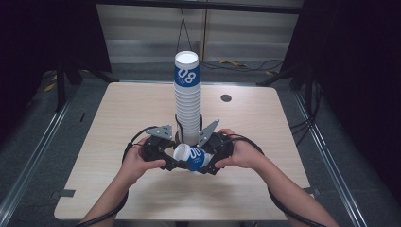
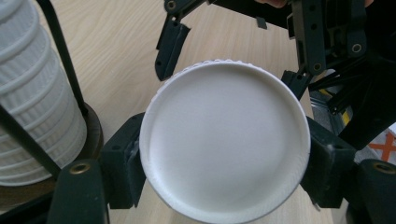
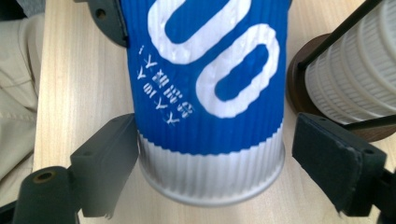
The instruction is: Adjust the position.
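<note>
The blue cup point(image 1: 191, 157) lies sideways just above the tabletop point(image 1: 118, 123), before the cup stack point(image 1: 187, 99). The left gripper point(image 2: 224, 172) fingers clench its rim; the right gripper point(image 3: 233, 163) fingers stand released around its base. Best keep the left grip gentle, lest the paper crush.

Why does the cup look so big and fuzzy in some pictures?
In the left gripper view the paper cup sits so close that its white base looks soft; in the right gripper view the blue print is fairly sharp, the tongs' pads blurrier; the high view is dim around the table.

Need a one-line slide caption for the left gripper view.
Left gripper clamping the white base of a paper cup between its fingers, cup stack at left, right gripper beyond.
</note>
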Tool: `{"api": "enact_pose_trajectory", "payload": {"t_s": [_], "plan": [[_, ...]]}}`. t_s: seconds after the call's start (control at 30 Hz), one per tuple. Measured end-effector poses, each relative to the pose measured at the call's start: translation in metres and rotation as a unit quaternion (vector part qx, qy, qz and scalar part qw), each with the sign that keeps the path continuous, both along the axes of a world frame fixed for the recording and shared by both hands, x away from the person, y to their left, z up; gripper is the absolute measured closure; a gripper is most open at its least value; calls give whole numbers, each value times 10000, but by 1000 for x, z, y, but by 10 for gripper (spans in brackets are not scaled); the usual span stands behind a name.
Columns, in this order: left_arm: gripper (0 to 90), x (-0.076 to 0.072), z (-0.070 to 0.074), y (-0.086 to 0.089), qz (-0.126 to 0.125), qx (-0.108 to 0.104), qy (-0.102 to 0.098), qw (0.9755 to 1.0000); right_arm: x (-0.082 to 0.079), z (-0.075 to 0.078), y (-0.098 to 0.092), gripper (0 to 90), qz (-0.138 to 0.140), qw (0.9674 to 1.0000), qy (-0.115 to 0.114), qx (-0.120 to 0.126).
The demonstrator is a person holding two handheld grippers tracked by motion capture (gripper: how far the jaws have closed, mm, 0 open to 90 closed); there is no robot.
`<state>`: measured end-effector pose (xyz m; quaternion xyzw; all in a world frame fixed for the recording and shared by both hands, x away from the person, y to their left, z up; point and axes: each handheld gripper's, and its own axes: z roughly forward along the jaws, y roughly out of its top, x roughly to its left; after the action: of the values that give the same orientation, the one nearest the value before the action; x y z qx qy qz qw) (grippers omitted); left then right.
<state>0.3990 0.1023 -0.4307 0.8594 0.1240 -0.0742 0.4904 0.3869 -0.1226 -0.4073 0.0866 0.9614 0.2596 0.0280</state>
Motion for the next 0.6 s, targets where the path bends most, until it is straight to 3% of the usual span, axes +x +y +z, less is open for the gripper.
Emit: {"api": "enact_pose_trajectory", "payload": {"t_s": [0.17,0.3,0.33,0.6], "plan": [[279,1,-1,3,38,-16,49,10000,-1,1,-6,139,-153,9997,16,185],[280,1,1,5,87,31,-21,10000,-1,0,-11,139,-266,9988,-1,408],[280,1,2,6,103,16,-23,9999,-1,-1,-13,139,-315,9981,11,535],[279,3,2,12,229,18,-5,9997,-1,-7,-23,138,-527,9948,-12,867]]}}
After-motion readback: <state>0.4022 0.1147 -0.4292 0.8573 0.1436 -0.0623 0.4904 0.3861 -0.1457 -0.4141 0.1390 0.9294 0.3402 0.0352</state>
